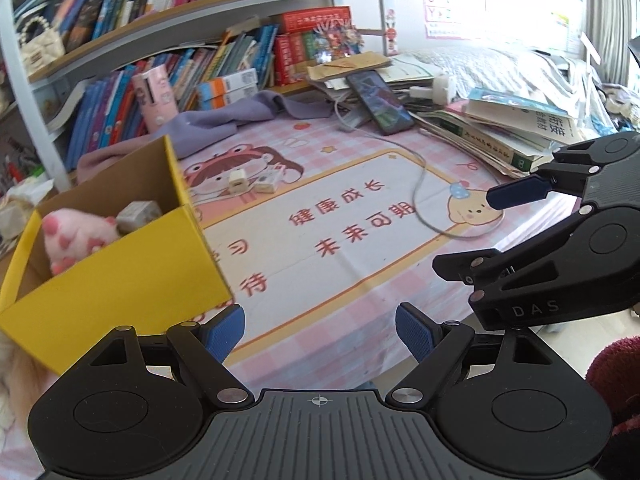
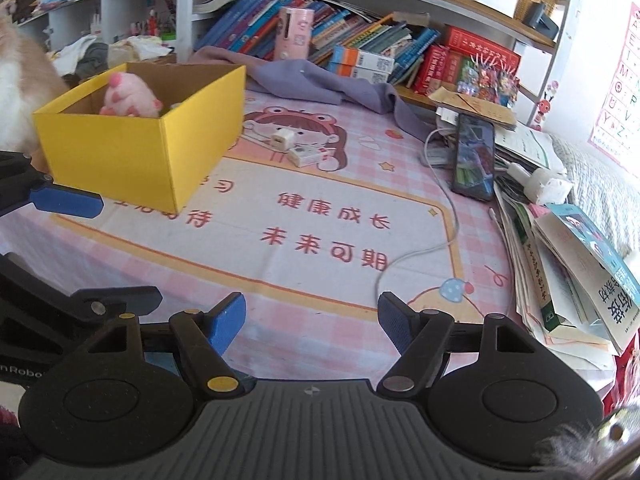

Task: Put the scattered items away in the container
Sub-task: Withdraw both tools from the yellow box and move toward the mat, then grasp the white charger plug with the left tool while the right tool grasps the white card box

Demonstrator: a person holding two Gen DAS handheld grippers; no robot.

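The left gripper (image 1: 320, 330) is hovering over the near edge of the desk (image 2: 320, 280), its jaws standing wide apart and holding nothing. The right gripper (image 2: 312, 320) is doing the same beside it, its jaws also spread wide and gripping nothing; in the left wrist view it (image 1: 560, 216) is showing at the right, apart from everything on the desk.

A yellow box (image 2: 136, 148) is sitting toward the far left corner of the desk, open at the top. A pink plush toy (image 2: 128, 98) is lying inside it, and the left wrist view is showing a small pale block (image 1: 140, 214) in the box beside the toy.

Two small white chargers are lying on the pink mat near the far edge, just right of the box: one (image 2: 282, 138) standing squarish, the other (image 2: 306, 155) lying flat just beside it, though whether they are touching is unclear. A white cable (image 2: 448, 216) is trailing across the right part of the desk toward a phone (image 2: 474, 156), which is leaning against a stack of books and papers (image 2: 560, 272) along the right edge. A purple cloth (image 2: 320, 80) is lying crumpled along the far edge.
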